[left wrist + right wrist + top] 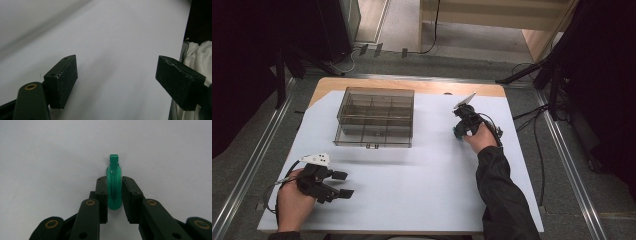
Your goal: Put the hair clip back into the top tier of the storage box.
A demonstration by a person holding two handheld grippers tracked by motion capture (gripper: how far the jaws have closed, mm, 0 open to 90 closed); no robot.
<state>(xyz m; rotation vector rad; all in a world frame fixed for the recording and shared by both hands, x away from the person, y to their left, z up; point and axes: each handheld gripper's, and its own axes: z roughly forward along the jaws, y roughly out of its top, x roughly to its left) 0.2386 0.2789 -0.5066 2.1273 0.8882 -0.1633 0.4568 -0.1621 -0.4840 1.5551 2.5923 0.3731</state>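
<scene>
Nearest the person, the left gripper [343, 184] rests low on the white desk [422, 185], its fingers [62, 80] spread wide and released with nothing between them; it lies on its side, pointing toward the desk's middle, the hand [292, 205] behind it at the near edge, apparently parked while the other hand works. Farther out, the right forearm reaches forward, its sleeve [502, 195] angled over the desk, and the right gripper [457, 131] points down at the surface. Its fingers [101, 195] are clenched on a small green clip [114, 183], which is held edge-on against or just above the desk, probably for lifting. Farthest, left of that gripper, stands a clear compartment box [374, 117], a likely destination.
</scene>
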